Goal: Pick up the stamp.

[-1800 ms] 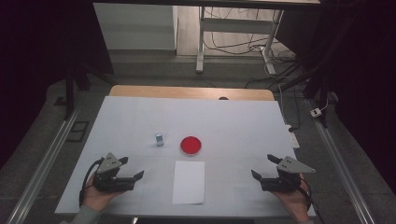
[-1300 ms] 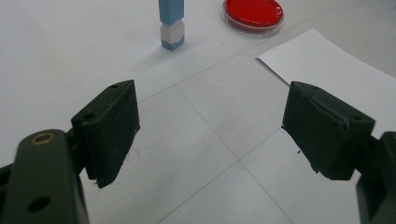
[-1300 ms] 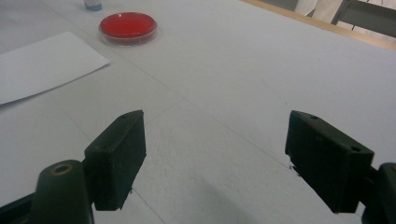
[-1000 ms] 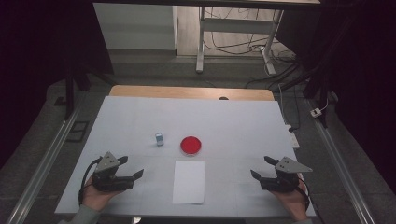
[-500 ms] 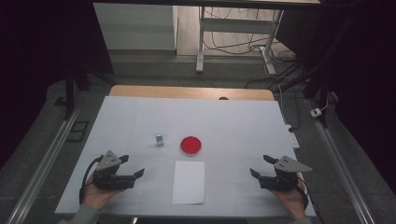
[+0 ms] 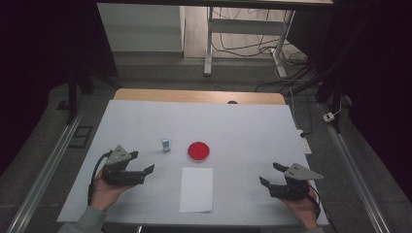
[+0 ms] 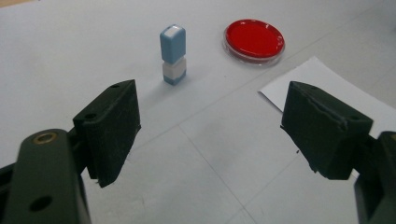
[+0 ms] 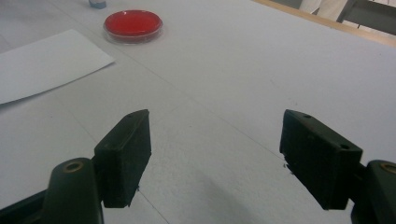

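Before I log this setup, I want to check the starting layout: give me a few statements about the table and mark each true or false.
1. Both hand-held grippers, left and right, are open and hold nothing. True.
2. The red dish sits on the sheet of paper. False: it lies on the bare table beyond the paper.
3. The small blue and white block stands upright. True.
4. The block is to the right of the dish in the high view. False: it is to its left.
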`<state>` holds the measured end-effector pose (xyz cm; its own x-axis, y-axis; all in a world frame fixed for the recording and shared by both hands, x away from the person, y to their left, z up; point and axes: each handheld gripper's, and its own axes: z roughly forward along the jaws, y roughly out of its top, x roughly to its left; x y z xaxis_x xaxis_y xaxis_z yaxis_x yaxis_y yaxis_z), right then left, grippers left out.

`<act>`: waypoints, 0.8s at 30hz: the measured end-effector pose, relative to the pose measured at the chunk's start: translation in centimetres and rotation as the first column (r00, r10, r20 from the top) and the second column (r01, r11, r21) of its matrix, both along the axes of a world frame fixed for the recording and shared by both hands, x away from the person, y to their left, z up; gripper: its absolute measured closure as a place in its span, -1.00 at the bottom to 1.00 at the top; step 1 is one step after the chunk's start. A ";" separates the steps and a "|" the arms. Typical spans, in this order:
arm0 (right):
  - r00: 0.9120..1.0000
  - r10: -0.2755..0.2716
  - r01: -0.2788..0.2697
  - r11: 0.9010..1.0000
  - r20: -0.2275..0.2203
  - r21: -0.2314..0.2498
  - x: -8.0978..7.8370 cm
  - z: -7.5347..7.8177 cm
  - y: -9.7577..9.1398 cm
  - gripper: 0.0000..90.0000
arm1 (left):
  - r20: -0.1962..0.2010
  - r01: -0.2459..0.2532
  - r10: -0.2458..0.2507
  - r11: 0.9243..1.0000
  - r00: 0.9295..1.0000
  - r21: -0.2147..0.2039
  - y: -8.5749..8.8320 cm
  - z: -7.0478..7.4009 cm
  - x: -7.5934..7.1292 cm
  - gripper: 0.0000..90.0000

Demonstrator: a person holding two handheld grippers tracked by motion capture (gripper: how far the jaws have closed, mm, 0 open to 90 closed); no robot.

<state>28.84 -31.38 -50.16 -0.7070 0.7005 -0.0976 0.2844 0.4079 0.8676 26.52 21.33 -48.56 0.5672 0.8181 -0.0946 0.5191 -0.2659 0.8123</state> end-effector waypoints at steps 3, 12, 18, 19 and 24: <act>1.000 0.002 -0.002 1.000 0.000 0.005 0.0 0.0 0.0 -0.45 | -0.006 -0.001 0.001 1.000 1.000 -0.001 -0.1 0.0 0.5 -0.55; 1.000 0.011 -0.011 1.000 -0.004 0.000 0.2 -0.2 0.5 -0.44 | -0.001 -0.001 0.001 1.000 1.000 0.003 -0.3 0.5 2.2 -0.53; 1.000 0.014 -0.014 1.000 -0.007 -0.008 0.2 -0.2 0.6 -0.43 | -0.004 0.014 -0.014 1.000 1.000 0.022 -0.8 0.4 3.7 -0.49; 1.000 0.014 -0.014 1.000 -0.008 -0.009 0.2 -0.3 0.6 -0.43 | -0.009 0.013 -0.013 1.000 1.000 0.026 -0.9 0.3 4.0 -0.49; 1.000 0.008 -0.008 1.000 -0.006 -0.005 0.2 -0.2 0.5 -0.42 | -0.025 0.012 -0.011 0.999 1.000 0.040 -1.2 -0.3 5.6 -0.49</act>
<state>29.04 -30.90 -50.38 -0.7130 0.6945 -0.0968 0.2867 0.4147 0.8636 32.14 20.11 -48.90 0.5744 0.8149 -0.0766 0.5360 -0.3037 0.7877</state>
